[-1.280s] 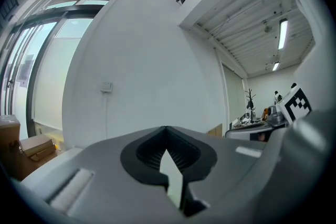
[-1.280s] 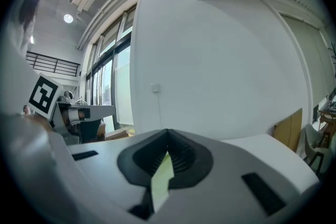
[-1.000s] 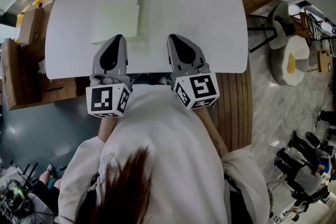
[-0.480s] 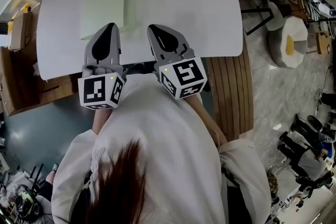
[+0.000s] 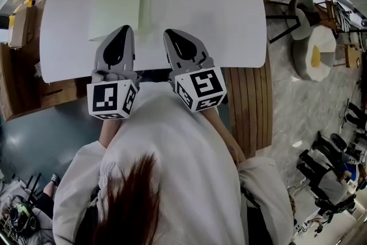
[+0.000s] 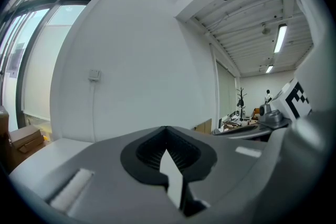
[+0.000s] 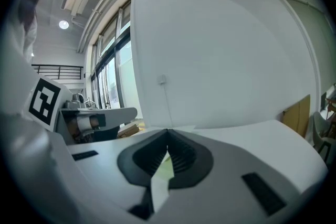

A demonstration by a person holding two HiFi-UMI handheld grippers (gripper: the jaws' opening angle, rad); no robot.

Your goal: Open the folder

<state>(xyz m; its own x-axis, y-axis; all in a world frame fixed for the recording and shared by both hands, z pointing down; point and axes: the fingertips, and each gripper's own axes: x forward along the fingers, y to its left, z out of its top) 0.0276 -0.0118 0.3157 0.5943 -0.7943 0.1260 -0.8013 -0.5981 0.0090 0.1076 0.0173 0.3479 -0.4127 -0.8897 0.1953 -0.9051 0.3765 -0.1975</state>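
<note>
Seen from above, a white desk [image 5: 229,14] with rounded corners fills the upper part of the head view, and a person in a white top [image 5: 178,169] stands at the desk's near edge. Off the desk's left end sit cardboard boxes [image 5: 20,26]. On the left half of the desk lies the pale green folder [image 5: 114,3], flat and closed, with a raised strip along its right side that runs from the desk's far edge toward its near edge. The left gripper [image 5: 126,28] reaches in over the desk's near edge, and its tip overlaps the folder's near edge in this view; whether it touches the folder cannot be told. Its jaws are pressed fully together with nothing between them, and its own view shows the two dark ribbed pads meeting at the tip. Just to the right, also over the desk's near edge, the right gripper [image 5: 168,33] points at the near end of the folder's raised strip. Its jaws are together as well and empty. Each gripper carries a black-and-white marker cube at its back end. Beyond the desk's right end stands a white chair [image 5: 314,54] with something yellow on it.
</note>
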